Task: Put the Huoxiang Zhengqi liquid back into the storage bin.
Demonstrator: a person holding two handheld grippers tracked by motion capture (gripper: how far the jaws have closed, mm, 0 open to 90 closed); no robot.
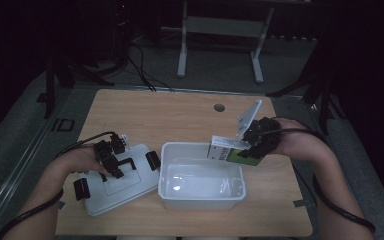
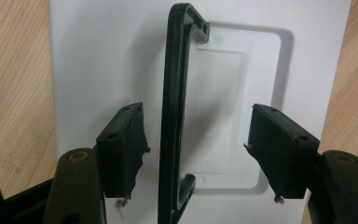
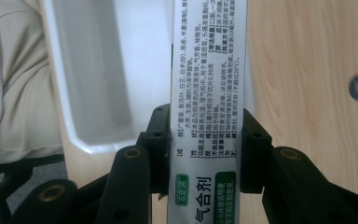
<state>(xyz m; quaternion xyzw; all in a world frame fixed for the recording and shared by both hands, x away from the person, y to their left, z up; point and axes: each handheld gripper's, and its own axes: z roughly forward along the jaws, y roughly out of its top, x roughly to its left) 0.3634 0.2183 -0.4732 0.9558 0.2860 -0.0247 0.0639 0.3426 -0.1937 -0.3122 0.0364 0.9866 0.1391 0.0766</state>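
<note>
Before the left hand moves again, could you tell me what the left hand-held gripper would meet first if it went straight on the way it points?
Most likely the black handle of the white lid: it stands between the open jaws of the left hand-held gripper, with the lid behind it.

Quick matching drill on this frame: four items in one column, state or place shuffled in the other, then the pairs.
Items:
1. left tongs
2. right tongs
3. white bin
4. lid

States:
A. flat on the table, left of the bin
B. clamped on the printed box
C. open, astride the black handle
D. open-topped, nothing in it, mid-table

Pairs: 1-C, 2-B, 3-D, 4-A
</note>
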